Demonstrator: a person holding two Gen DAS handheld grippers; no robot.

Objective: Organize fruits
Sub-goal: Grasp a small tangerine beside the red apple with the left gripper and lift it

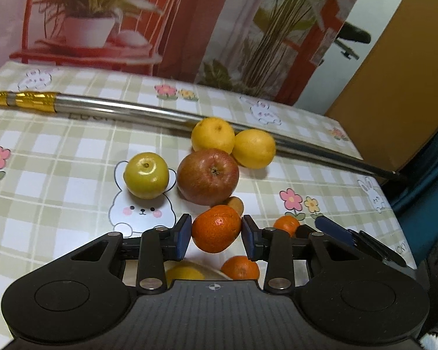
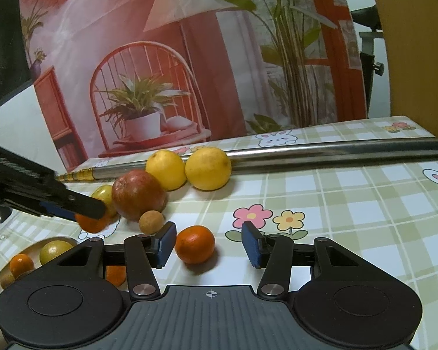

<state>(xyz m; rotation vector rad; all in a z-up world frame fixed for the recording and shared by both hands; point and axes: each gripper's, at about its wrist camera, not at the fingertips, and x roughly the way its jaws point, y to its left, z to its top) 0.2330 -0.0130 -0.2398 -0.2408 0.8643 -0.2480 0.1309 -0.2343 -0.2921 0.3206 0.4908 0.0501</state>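
With the left gripper (image 1: 216,234) pinching a tangerine (image 1: 216,229) between its blue pads, the fruit sits lifted above the checked tablecloth (image 1: 58,151). Left wrist view, left to right: green apple (image 1: 146,175) on the bunny print, red apple (image 1: 208,176) beside it, two lemons (image 1: 233,143) touching each other behind the red apple and resting against a metal pole (image 1: 116,108) that crosses the table. A small brown fruit (image 1: 236,204) peeks out behind the held tangerine. Below the jaws, a yellow fruit (image 1: 184,272) and another tangerine (image 1: 240,268) are partly hidden. Right wrist view: plate (image 2: 29,246) at far left edge holds a yellow-green fruit (image 2: 54,251), a small tangerine (image 2: 21,264) and a brown fruit, partly hidden. The right gripper (image 2: 208,243) has its jaws spread wide, with a loose tangerine (image 2: 194,248) on the cloth between them, closer to the left pad, not gripped.
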